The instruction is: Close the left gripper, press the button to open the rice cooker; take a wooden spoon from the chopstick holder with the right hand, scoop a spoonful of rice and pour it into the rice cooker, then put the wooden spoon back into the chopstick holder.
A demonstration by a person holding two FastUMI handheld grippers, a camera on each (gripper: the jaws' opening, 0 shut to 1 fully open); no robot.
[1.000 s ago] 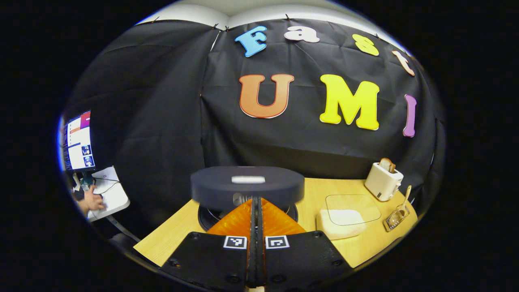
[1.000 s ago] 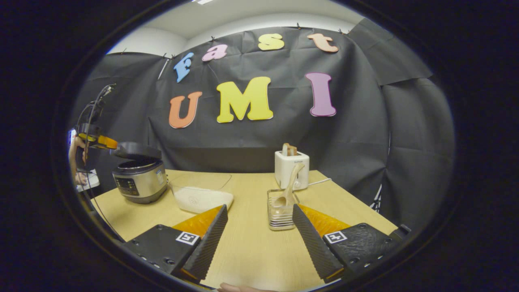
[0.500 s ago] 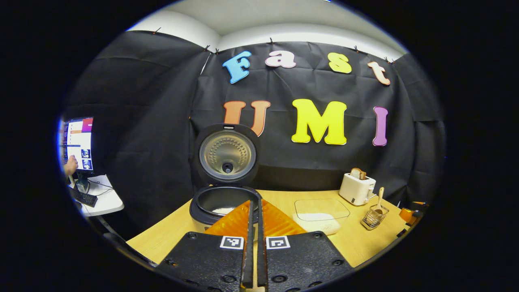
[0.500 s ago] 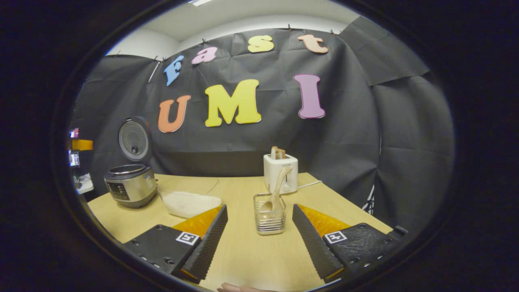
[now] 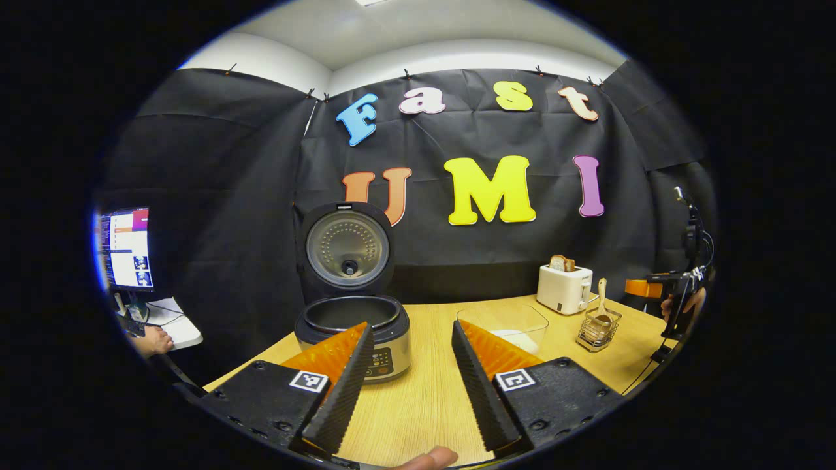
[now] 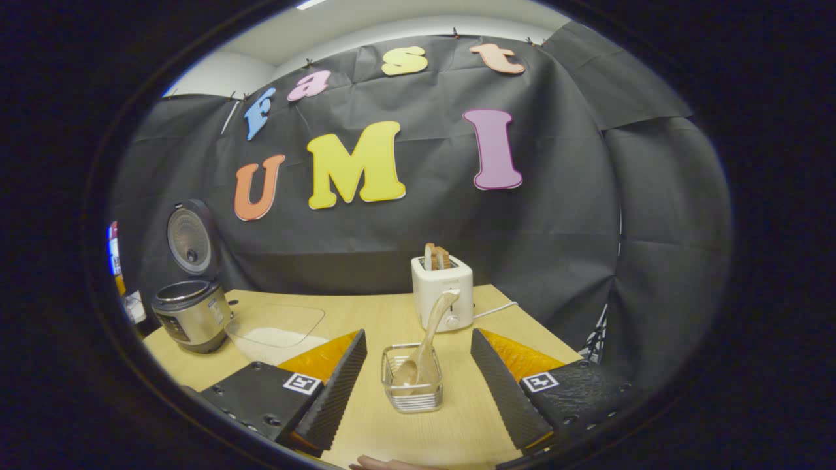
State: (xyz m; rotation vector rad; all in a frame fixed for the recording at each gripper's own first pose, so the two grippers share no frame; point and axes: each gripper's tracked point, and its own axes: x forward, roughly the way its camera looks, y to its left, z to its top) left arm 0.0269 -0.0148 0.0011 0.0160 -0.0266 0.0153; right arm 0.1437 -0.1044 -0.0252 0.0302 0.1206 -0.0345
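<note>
The rice cooker (image 5: 353, 326) stands on the table's left with its lid (image 5: 346, 248) swung upright; the pot mouth is uncovered. My left gripper (image 5: 410, 329) is open, held back from the cooker's front, gripping nothing. A glass container of rice (image 5: 509, 326) sits right of the cooker. In the right gripper view the wire chopstick holder (image 6: 411, 382) stands just ahead, between the spread fingers of my open right gripper (image 6: 418, 334). The wooden spoon (image 6: 428, 339) leans in the holder, untouched. The cooker (image 6: 189, 313) and rice container (image 6: 277, 329) lie far left there.
A white toaster (image 6: 443, 294) with bread stands behind the holder, its cord trailing right. The wooden table (image 5: 424, 405) ends close to the black cloth wall. A monitor (image 5: 124, 248) and a person's hand (image 5: 153, 339) at a white desk are off to the left.
The cooker lid has swung from half raised to fully upright. My left gripper has gone from shut to open and pulled back. My right gripper has moved closer to the chopstick holder.
</note>
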